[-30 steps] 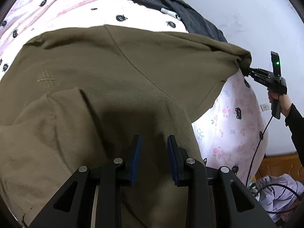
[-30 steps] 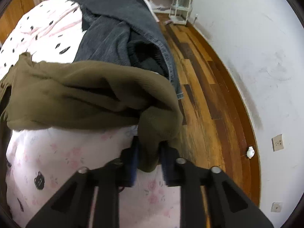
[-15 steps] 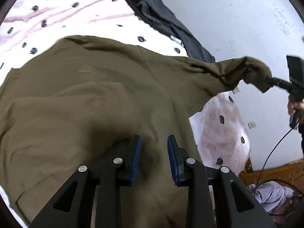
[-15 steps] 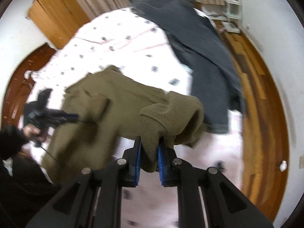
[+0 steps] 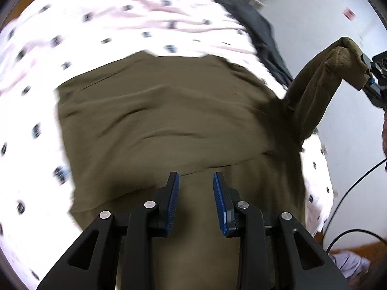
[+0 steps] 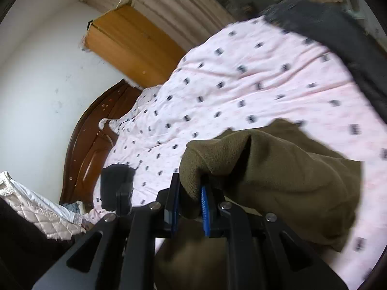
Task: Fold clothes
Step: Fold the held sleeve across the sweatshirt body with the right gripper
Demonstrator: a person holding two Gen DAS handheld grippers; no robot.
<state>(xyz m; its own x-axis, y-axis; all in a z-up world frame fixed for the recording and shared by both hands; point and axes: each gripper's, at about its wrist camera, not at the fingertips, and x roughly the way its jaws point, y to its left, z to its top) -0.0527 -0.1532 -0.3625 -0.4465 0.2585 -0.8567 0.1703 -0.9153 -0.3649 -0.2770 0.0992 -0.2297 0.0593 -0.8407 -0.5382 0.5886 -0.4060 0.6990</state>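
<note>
An olive green fleece top (image 5: 169, 120) lies spread on the bed. My left gripper (image 5: 196, 191) sits low over its near part, jaws a narrow gap apart, with a folded flap of the top filling the gap and running out from the fingertips. At the right edge one sleeve rises off the bed. Its cuff (image 5: 346, 58) is pinched by my right gripper (image 5: 372, 72). In the right wrist view that gripper (image 6: 189, 193) is shut on the thick cuff (image 6: 212, 154), and the sleeve (image 6: 302, 176) trails to the right over the sheet.
The bed sheet (image 6: 241, 84) is pink with small dark prints. Dark denim clothes (image 5: 256, 26) lie along its far side. A dark wooden headboard (image 6: 89, 145), a wooden wardrobe (image 6: 128, 43) and a quilted cover (image 6: 36, 205) are at the left. A black cable (image 5: 350, 193) hangs at the right.
The right gripper has swung up and over the bed with the cuff, lifting the sleeve. The left gripper has travelled across the top, and the flap has come over the body.
</note>
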